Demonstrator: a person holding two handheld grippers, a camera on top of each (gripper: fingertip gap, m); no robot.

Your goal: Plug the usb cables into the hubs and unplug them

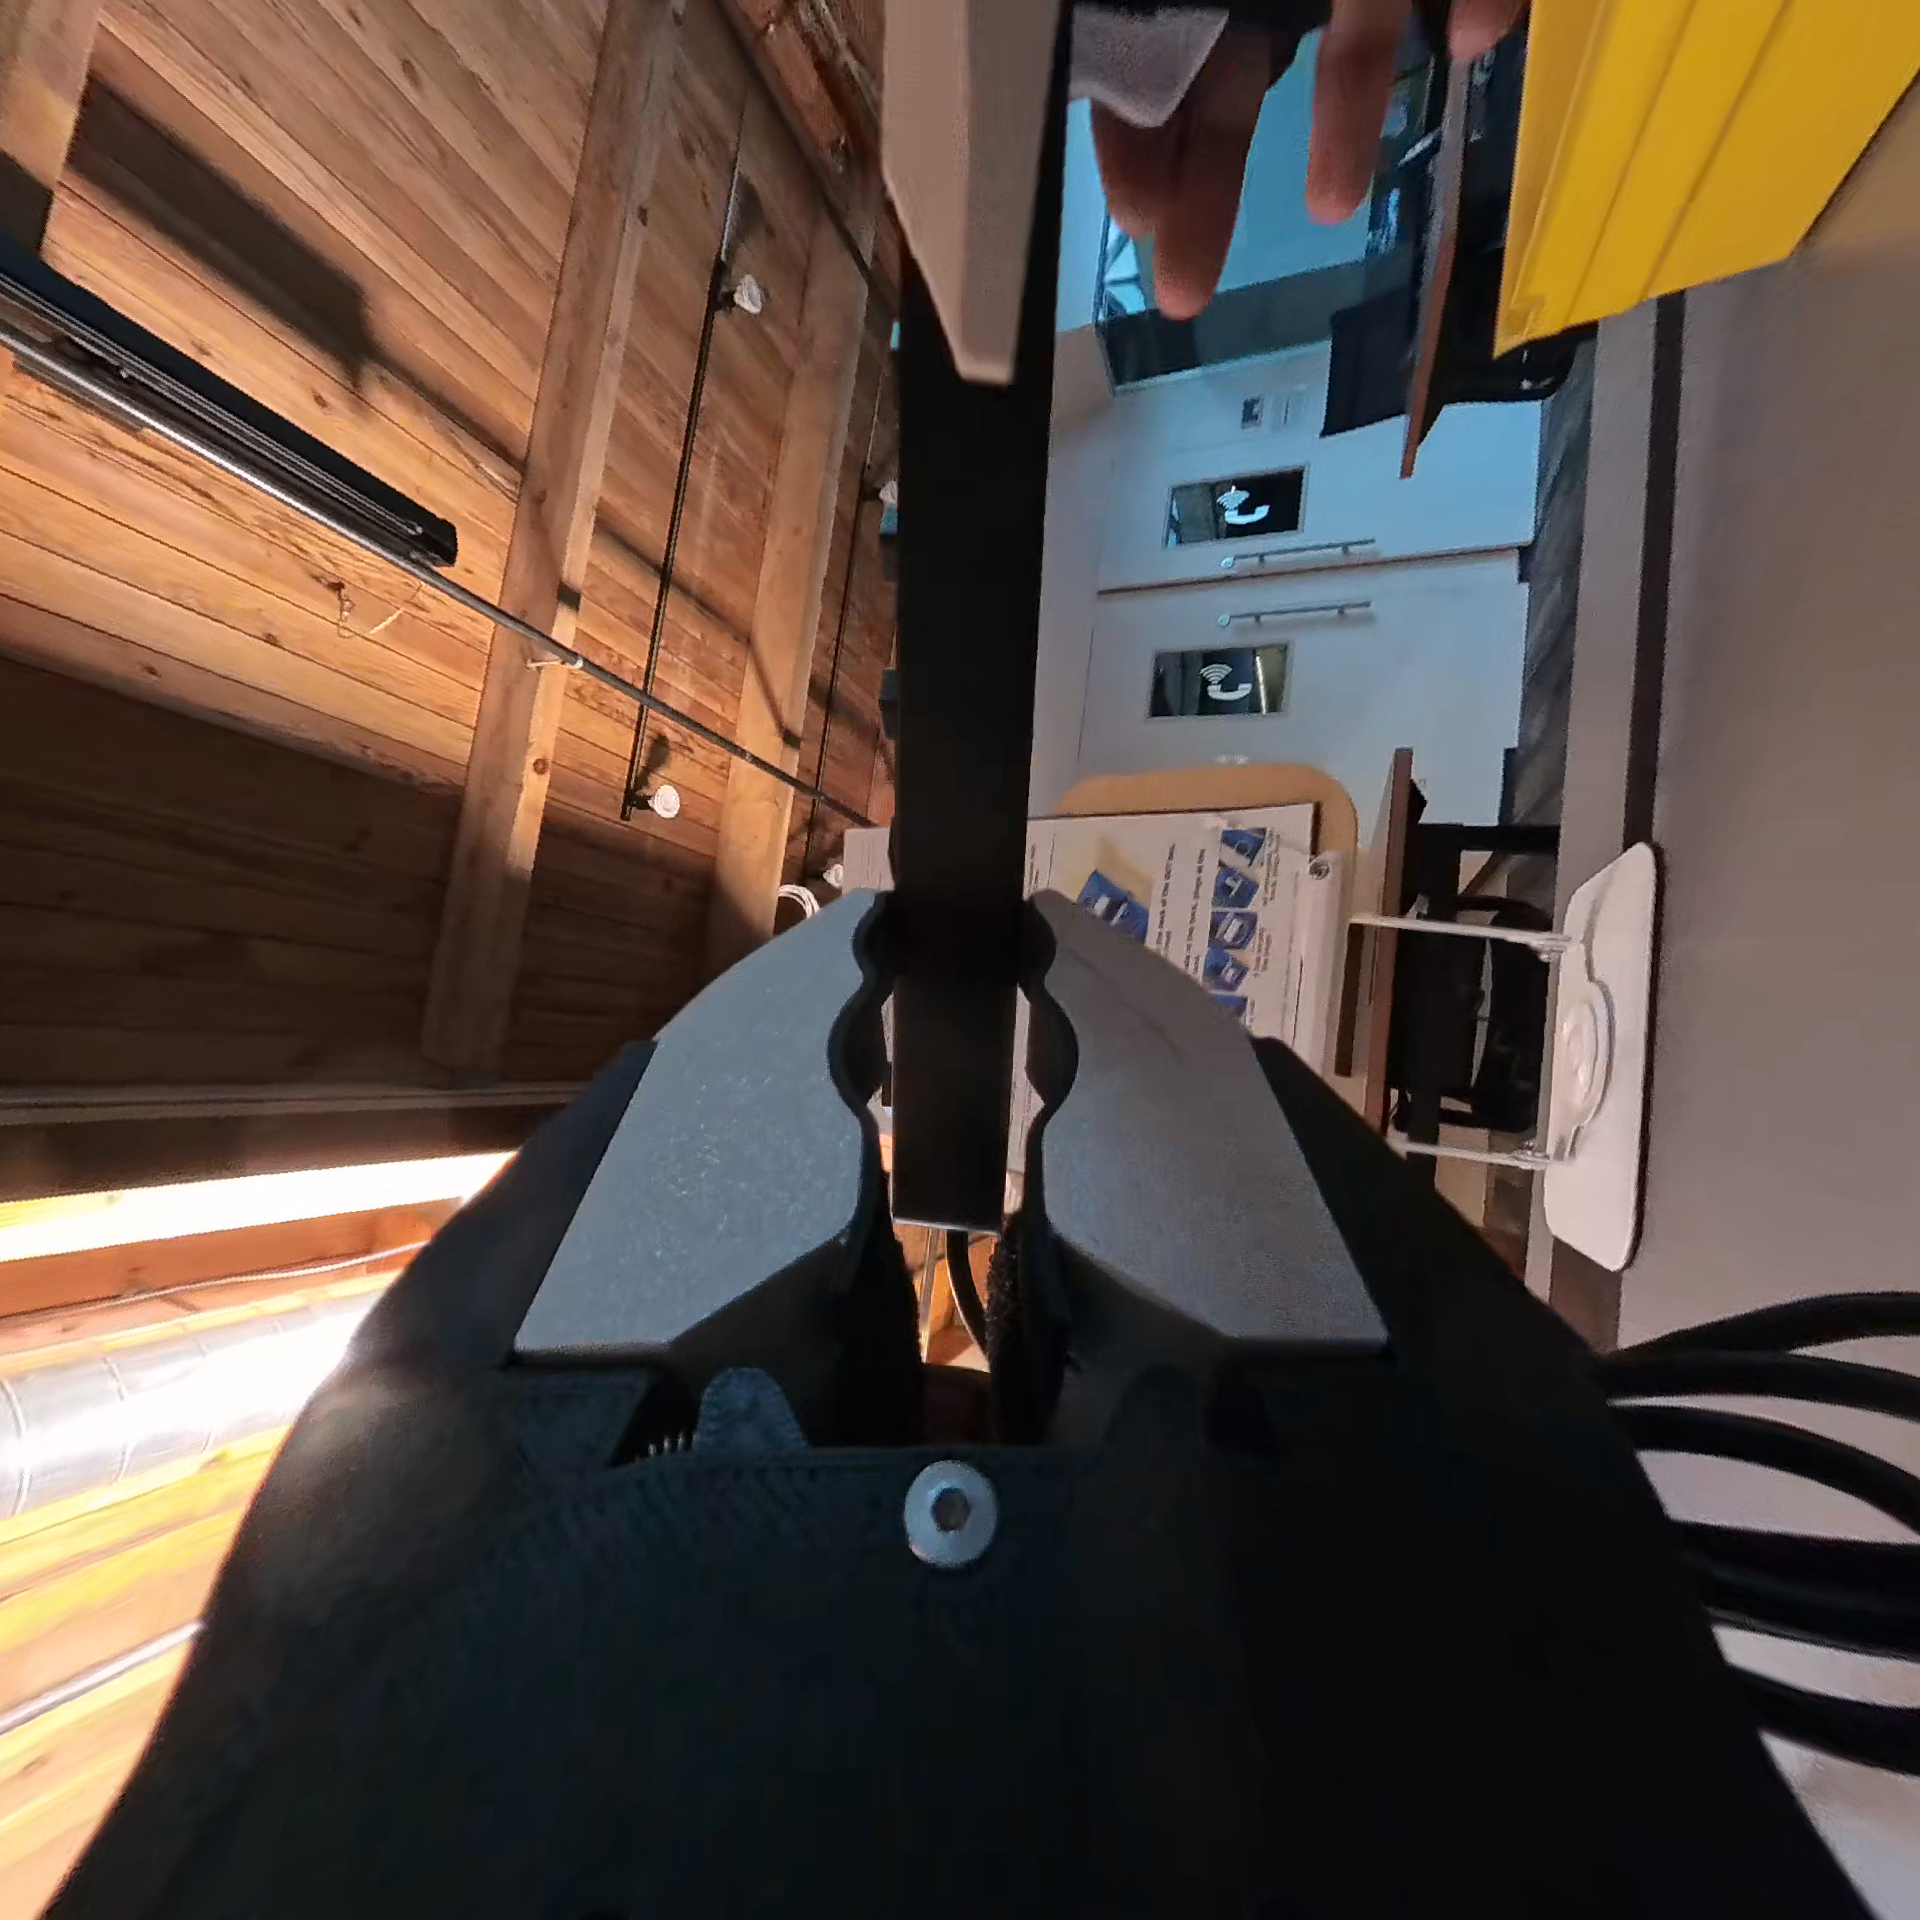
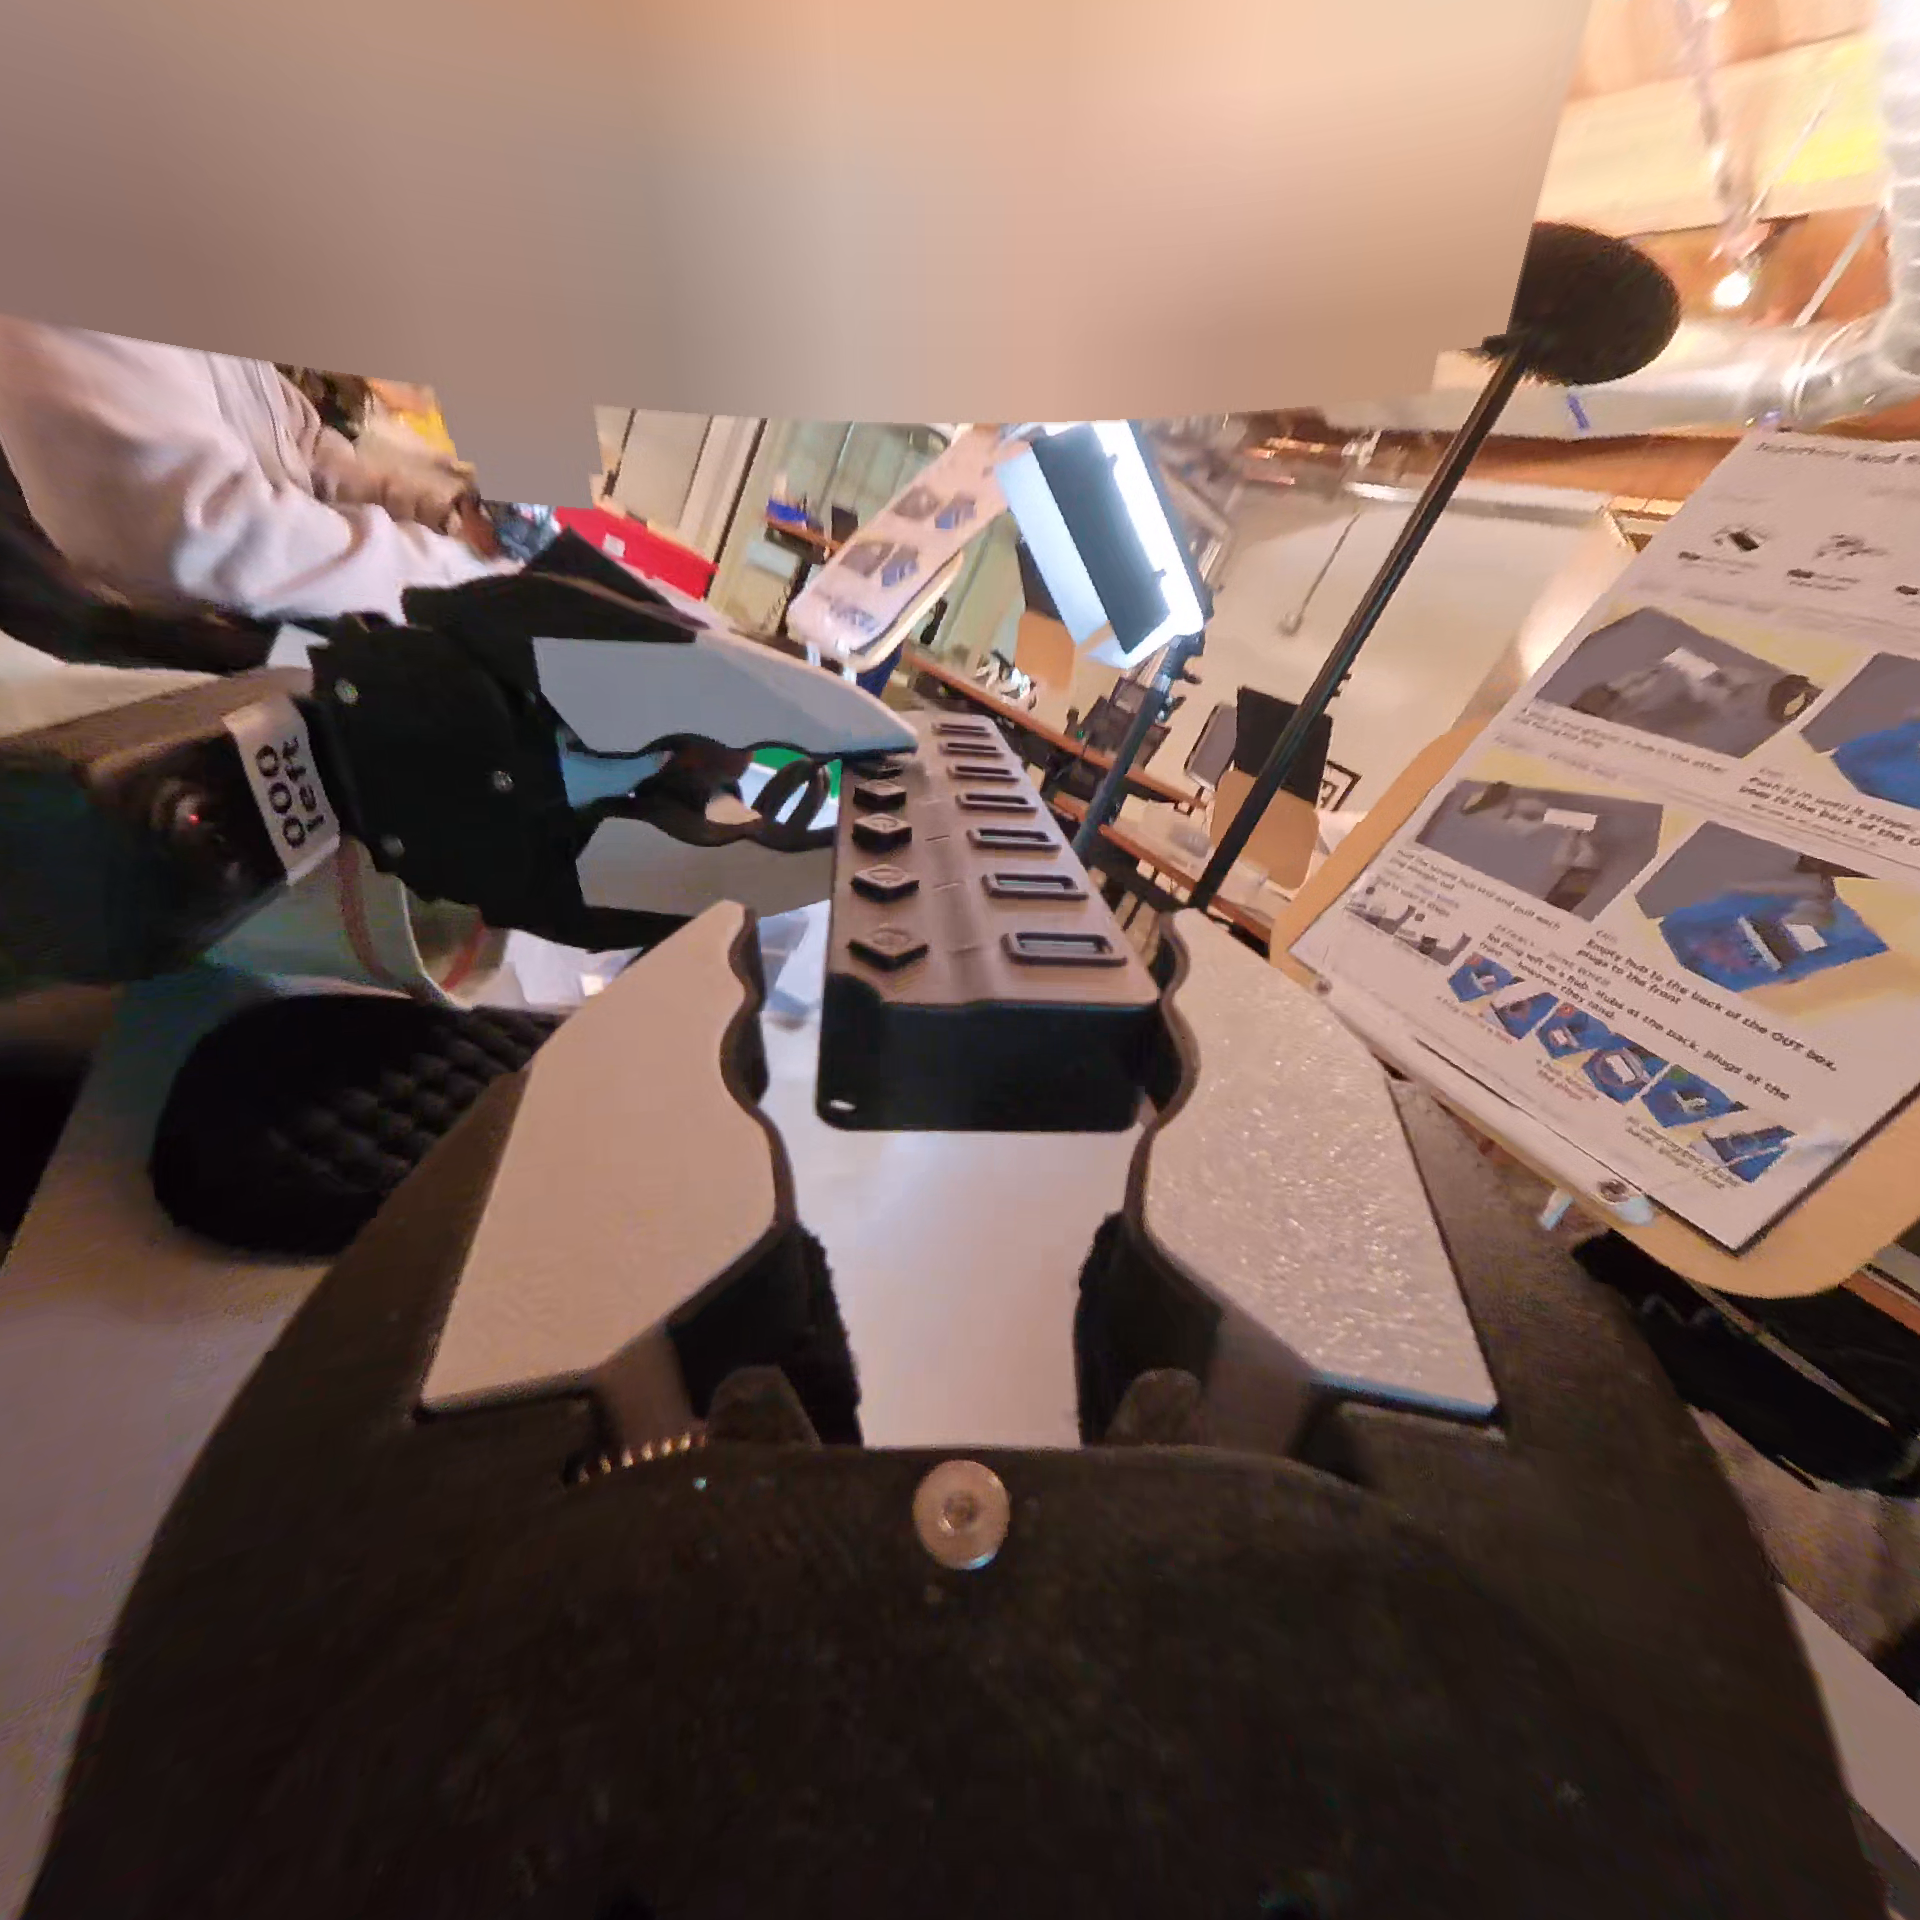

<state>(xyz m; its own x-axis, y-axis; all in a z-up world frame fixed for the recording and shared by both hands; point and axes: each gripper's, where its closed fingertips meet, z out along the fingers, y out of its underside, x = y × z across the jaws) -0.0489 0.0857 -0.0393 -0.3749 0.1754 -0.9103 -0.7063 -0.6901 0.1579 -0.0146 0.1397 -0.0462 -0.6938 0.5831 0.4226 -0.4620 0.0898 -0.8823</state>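
A long black USB hub [image 2: 977,935] with a row of buttons and several empty ports is held above the white table [image 2: 956,1268]. My left gripper [image 1: 956,914] is shut on the hub [image 1: 961,623], seen edge-on as a black bar. In the right wrist view it [image 2: 873,810] comes in from the left and clamps the hub's far part from above and below. A black cable loop [image 2: 800,800] hangs by its jaws. My right gripper [image 2: 958,920] is open and straddles the hub's near end, its right finger [image 2: 1247,1143] against the hub's side and its left one apart from it.
An instruction sheet on a tilted board [image 2: 1610,883] stands at the right. A fuzzy black microphone on a rod [image 2: 1590,307] rises behind it. A bundle of black cables [image 1: 1766,1507], a yellow box [image 1: 1662,156] and a person's hand [image 1: 1174,208] show in the left wrist view. Some 7 cm of space lies between my two pairs of fingers.
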